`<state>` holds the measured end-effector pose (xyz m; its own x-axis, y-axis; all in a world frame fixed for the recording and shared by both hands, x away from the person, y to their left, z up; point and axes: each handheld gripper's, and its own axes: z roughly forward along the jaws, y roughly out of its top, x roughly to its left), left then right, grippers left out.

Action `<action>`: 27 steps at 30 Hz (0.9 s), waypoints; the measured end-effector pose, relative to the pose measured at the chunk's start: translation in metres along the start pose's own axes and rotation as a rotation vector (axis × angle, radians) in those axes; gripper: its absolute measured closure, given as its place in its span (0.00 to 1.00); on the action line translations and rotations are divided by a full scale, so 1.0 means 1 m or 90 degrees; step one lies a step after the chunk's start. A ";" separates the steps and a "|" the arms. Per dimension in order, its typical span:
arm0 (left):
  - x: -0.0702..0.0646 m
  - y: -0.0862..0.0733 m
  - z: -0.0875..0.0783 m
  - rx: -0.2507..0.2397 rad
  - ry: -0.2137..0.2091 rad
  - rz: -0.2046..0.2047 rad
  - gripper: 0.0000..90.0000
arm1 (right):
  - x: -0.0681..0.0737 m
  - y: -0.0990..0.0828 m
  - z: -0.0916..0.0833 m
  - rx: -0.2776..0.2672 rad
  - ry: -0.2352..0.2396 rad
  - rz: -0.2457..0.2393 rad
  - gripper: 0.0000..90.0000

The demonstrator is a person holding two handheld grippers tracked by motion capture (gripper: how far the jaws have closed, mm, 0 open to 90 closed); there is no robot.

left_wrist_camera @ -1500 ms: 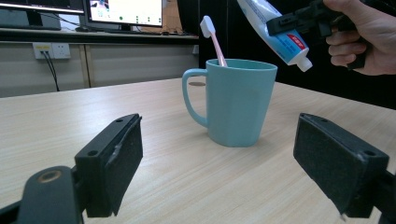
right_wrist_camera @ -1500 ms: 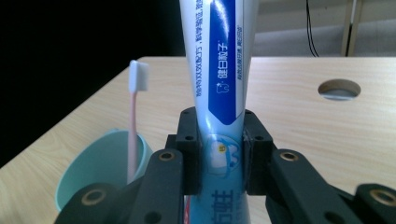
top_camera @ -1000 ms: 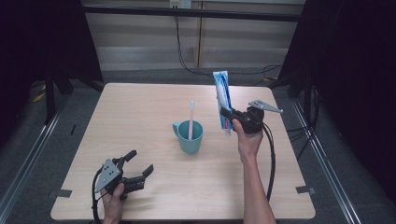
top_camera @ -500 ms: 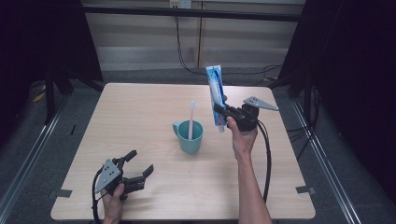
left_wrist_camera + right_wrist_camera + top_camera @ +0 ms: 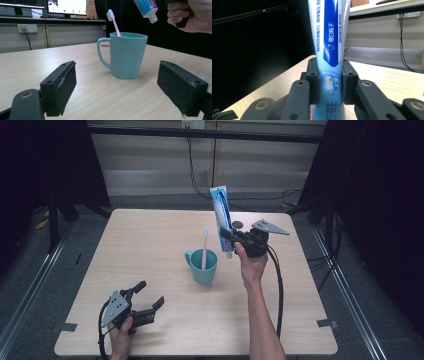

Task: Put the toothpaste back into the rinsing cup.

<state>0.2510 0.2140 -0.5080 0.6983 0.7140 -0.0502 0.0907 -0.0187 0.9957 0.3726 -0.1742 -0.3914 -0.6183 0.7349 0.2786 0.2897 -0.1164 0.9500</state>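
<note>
A teal mug [image 5: 204, 265] stands at the table's middle with a pink toothbrush [image 5: 204, 248] upright in it, its white head up. My right gripper [image 5: 229, 239] is shut on a blue-and-white toothpaste tube [image 5: 221, 217], held upright with the white cap down, just right of the mug and above the table. From the right gripper view the tube [image 5: 330, 47] sits clamped between the two black jaws. My left gripper [image 5: 150, 297] rests open near the table's front left, its jaws aimed at the mug [image 5: 126, 55], with nothing between them. The tube's cap [image 5: 152, 17] hangs above the mug's right side.
The pale wooden table [image 5: 150, 235] has a small dark round mark [image 5: 237, 224] near its back edge. A black cable [image 5: 277, 285] trails from the right gripper down the table's right side. Dark curtains and a rail stand behind.
My right gripper has carried the toothpaste tube leftward, closer to the mug. The left gripper has stayed put.
</note>
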 end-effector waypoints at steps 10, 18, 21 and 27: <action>-0.001 0.000 0.000 -0.002 -0.003 -0.004 0.17 | 0.010 -0.004 0.019 0.016 0.017 -0.002 0.81; 0.000 0.000 0.000 -0.002 0.001 0.001 0.17 | 0.014 -0.009 0.028 0.030 0.023 -0.003 0.81; 0.000 0.000 -0.001 -0.002 0.000 0.001 0.17 | 0.015 -0.011 0.031 0.032 0.029 -0.002 0.81; 0.000 0.000 -0.001 -0.003 0.000 0.000 0.18 | 0.020 -0.018 0.040 0.044 0.040 -0.005 0.81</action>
<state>0.2504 0.2142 -0.5081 0.6987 0.7137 -0.0503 0.0875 -0.0154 0.9960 0.3843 -0.1310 -0.4084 -0.6648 0.6919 0.2815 0.3330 -0.0629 0.9408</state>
